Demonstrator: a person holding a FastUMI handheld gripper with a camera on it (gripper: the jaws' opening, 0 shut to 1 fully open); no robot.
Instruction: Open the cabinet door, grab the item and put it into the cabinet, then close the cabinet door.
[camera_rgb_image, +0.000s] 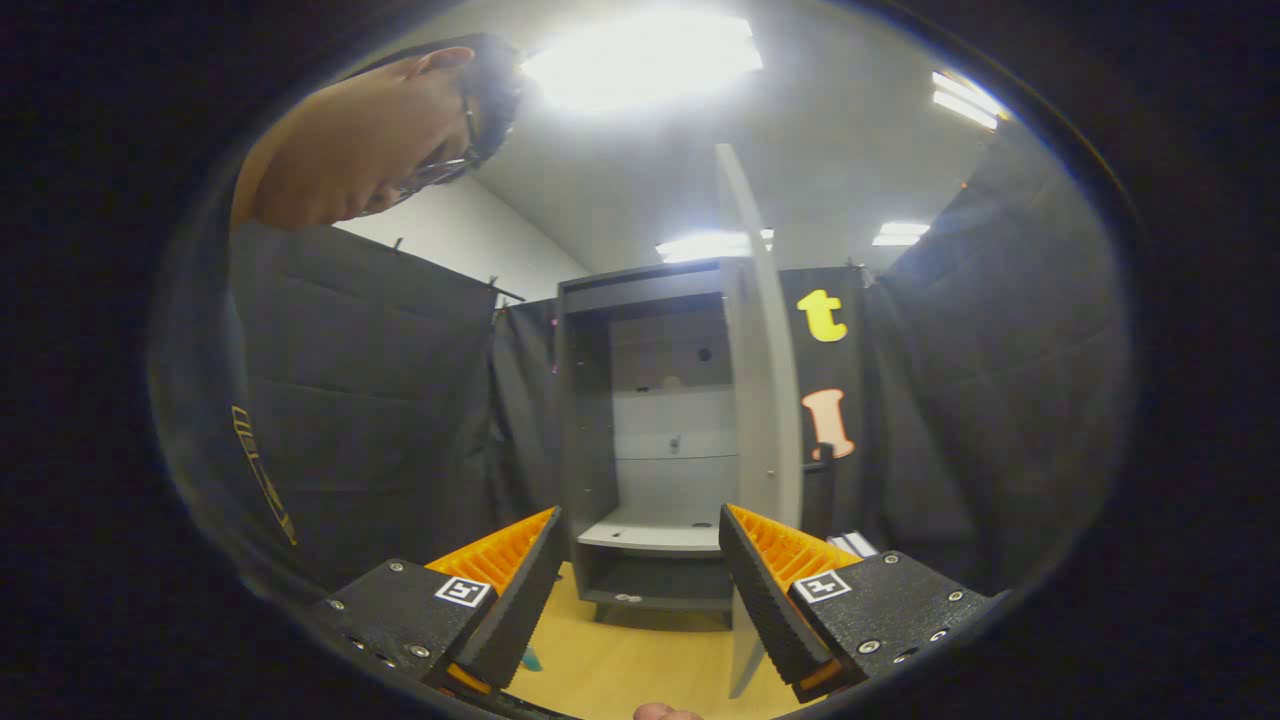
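Judging from the layout, the door-opening step is done and the grab is next. Order by size below.

- Person: dark top, leaning in close beside the gripper, head bent down toward the table.
- Cabinet: grey, standing on the table beyond the fingers, interior open to view. A pale shelf sits low, with a darker compartment under it. Shelves look bare as far as I can tell.
- Cabinet door: swung wide on its far side, seen almost edge-on, running down just ahead of one finger.
- Table: light wood, visible between the fingers.
- Item: can't identify it. A small teal scrap shows on the table by the base of one finger, mostly hidden; too small to call.

Gripper: fingers spread wide, nothing between them, touching nothing; the cabinet opening sits framed in the gap.

For a clean next move, I'd tilt the gripper down to the table first, keep the fingers spread, and stay clear of the door edge so it isn't knocked partway closed before the placing.
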